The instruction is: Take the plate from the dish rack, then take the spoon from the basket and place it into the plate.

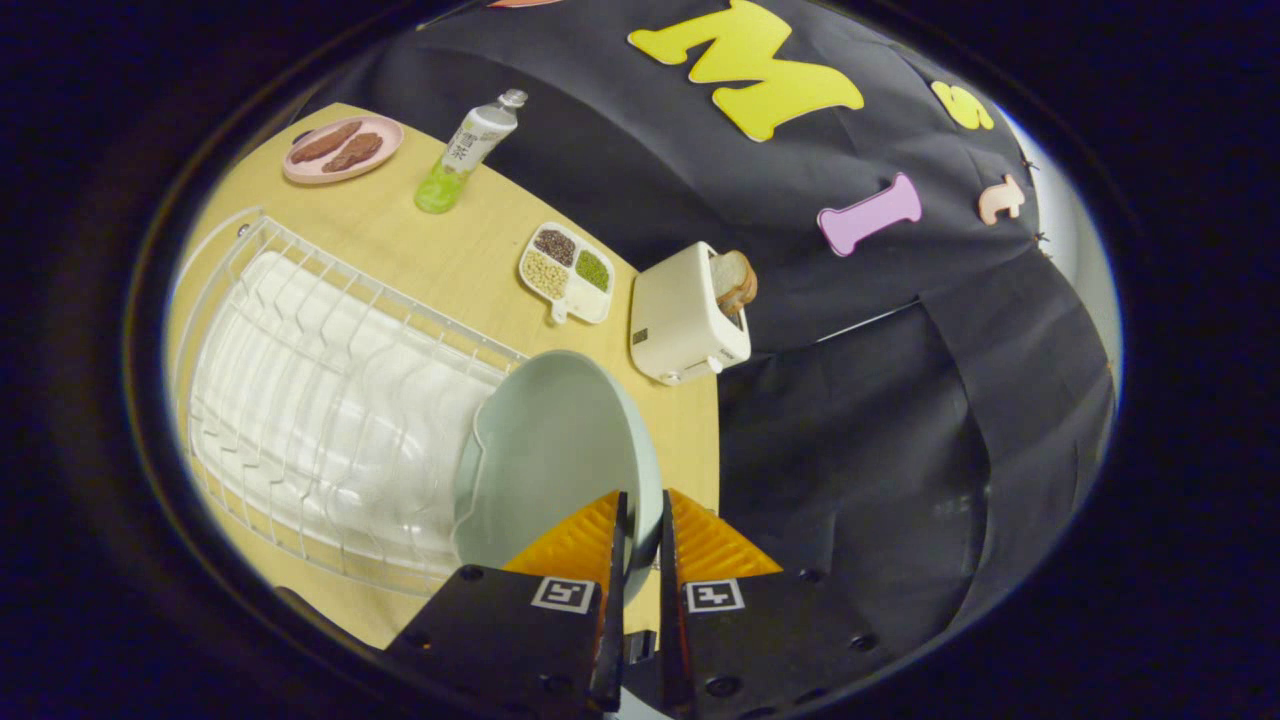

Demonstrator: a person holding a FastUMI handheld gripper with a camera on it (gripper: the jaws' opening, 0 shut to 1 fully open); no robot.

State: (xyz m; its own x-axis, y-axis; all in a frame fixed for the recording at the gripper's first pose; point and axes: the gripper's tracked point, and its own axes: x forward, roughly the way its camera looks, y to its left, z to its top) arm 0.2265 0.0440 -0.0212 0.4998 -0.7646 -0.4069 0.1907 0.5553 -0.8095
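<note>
Plate [550, 450], pale green, is pinched at its rim between both fingers of the gripper [640, 520] and sits above the white dish rack [320, 400]. A wooden table [450, 260] carries the rack, a toaster [685, 315] with bread, a divided tray [568, 272] of beans, a bottle [465, 150] and a pink dish [343, 148]. Black cloth hangs behind.

We see our gripper [640, 545] as two broad dark blocks side by side, each with a flat matte top face and round screw heads set near its corners. Each block carries a small square black-and-white marker [563, 594] close to its inner front corner. From the blocks two wedge-shaped fingers [575, 545] run forward, their upper faces ribbed with fine ridges and tapering to thin inner edges.
</note>
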